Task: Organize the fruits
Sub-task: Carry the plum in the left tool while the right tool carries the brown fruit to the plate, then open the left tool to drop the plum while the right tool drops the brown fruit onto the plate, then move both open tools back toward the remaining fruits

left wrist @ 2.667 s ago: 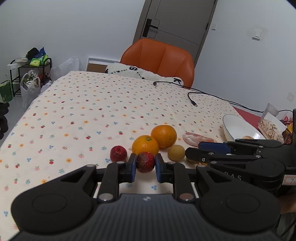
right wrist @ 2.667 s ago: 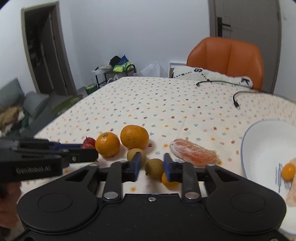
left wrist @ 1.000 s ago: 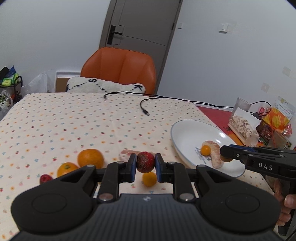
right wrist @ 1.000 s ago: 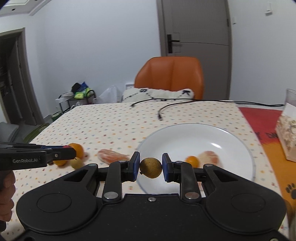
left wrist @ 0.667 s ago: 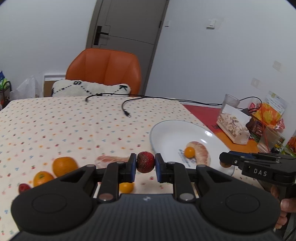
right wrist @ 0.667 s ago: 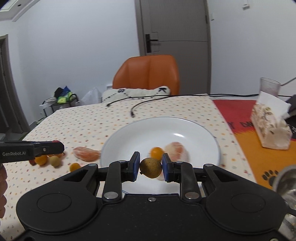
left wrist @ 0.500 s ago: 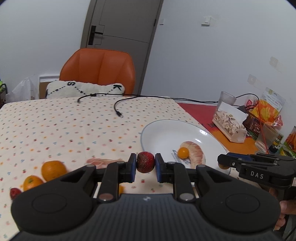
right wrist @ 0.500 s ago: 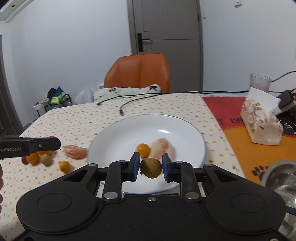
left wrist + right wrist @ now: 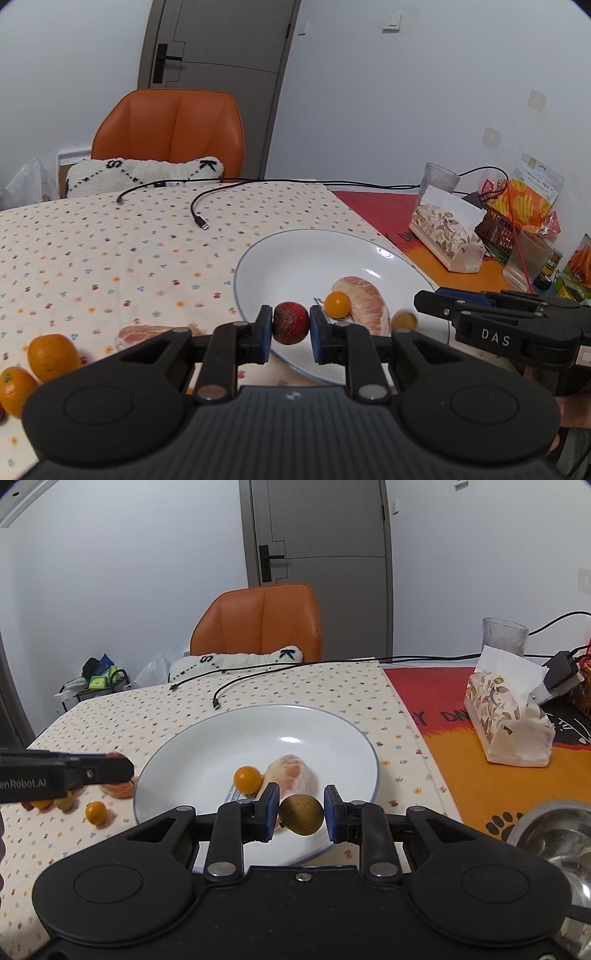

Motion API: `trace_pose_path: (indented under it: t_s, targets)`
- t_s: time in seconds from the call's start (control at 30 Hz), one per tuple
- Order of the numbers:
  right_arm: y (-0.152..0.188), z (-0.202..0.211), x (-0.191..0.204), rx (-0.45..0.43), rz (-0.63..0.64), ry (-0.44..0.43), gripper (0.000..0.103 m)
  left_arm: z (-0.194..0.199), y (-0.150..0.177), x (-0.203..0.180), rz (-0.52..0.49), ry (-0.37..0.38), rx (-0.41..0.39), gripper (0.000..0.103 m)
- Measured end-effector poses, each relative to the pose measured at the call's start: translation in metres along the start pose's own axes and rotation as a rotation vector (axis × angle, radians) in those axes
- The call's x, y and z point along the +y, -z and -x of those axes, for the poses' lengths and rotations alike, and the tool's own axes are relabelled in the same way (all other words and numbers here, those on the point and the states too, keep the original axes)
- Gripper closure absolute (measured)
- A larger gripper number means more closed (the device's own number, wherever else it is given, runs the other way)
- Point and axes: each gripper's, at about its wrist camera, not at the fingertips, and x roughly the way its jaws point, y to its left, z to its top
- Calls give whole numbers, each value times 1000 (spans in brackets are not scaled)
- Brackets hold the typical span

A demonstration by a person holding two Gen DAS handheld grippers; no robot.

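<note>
Both grippers loaded: L gripper (image 9: 291, 324) clamped on dark red fruit (image 9: 290, 322), held over near-left rim of white plate (image 9: 258, 254); R gripper (image 9: 301, 809) clamped on brownish-green fruit (image 9: 301, 814), over plate's near edge. On plate: small orange fruit (image 9: 247, 779) touching peeled citrus segment (image 9: 295, 773). Left on tablecloth (image 9: 92, 236) w/ 2 oranges (image 9: 51, 356), another segment (image 9: 142, 334), few small fruits

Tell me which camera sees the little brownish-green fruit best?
The right wrist view: the brownish-green fruit sits big and sharp in the right gripper. The left wrist view shows only a small blur of it beside the white plate.
</note>
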Motion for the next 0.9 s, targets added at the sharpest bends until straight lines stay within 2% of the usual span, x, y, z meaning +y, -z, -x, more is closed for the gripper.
trace_pose_path:
  t_s: [0.1, 0.43, 0.67, 0.9]
  targets:
    - [-2, -1, -3, -16, -15, 9, 73, -5, -2, -3, -1, 0, 3, 83]
    - [6, 5, 0, -5, -21, -23, 73, 4, 1, 7, 22, -57, -11, 53]
    - [9, 7, 12, -4, -22, -51, 68, 23, 4, 29, 55, -108, -30, 46]
    - [10, 8, 25, -3, -23, -75, 62, 44, 8, 50, 85, -160, -58, 31]
